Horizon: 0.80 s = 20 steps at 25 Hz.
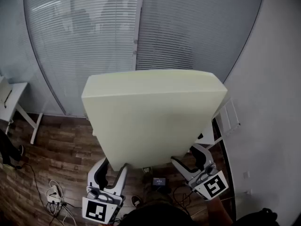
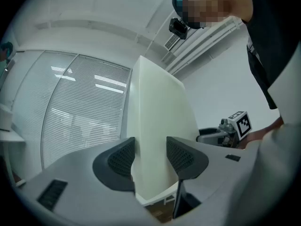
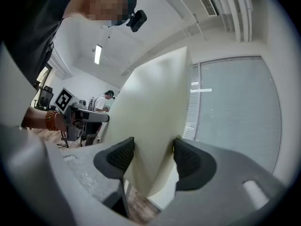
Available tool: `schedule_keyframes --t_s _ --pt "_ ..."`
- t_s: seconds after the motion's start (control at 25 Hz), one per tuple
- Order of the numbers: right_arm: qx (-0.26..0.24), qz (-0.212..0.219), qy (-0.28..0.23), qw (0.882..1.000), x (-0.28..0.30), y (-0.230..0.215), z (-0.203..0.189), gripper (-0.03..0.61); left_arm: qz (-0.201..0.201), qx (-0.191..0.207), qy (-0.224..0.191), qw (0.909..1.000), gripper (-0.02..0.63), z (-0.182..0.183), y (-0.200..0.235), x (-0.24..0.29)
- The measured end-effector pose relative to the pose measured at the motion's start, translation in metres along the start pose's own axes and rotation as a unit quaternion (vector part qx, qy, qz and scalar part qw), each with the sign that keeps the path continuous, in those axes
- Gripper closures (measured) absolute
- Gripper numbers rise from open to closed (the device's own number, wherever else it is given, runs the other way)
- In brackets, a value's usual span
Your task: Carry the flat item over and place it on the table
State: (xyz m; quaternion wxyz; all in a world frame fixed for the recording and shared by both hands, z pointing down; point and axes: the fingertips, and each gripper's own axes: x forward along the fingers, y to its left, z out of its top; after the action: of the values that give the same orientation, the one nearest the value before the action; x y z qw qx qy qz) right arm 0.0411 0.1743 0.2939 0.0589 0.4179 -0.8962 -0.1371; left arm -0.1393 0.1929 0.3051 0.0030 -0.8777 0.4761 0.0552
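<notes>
You have the foam slab (image 1: 155,117) up and mid-carry, not yet placed. The left gripper (image 2: 150,157) and right gripper (image 3: 153,154) each have jaws clamped on its lower edge, above the wood floor (image 1: 61,145). The glass partition (image 1: 94,32) stands near ahead and a wall (image 1: 273,102) crowds your right. The white tabletop (image 1: 16,93) lies far left.
</notes>
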Motion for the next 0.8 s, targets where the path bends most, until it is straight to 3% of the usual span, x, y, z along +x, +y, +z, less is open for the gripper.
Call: schedule_keyframes --t_s 0.24,0.68,0.8 --pt "0.017 0.017 -0.002 1.000 0.004 0.012 -0.001 0.308 -0.002 -0.007 0.005 1.0000 0.403 -0.006 0.007 -0.010" --pt "0.028 0.009 0.001 1.000 0.022 0.002 -0.011 0.304 -0.008 -0.001 -0.006 0.9999 0.403 -0.001 0.026 0.011" --pt "0.027 0.003 0.002 1.000 0.027 -0.005 -0.014 0.301 -0.009 -0.013 0.018 0.9997 0.403 -0.014 0.029 0.017"
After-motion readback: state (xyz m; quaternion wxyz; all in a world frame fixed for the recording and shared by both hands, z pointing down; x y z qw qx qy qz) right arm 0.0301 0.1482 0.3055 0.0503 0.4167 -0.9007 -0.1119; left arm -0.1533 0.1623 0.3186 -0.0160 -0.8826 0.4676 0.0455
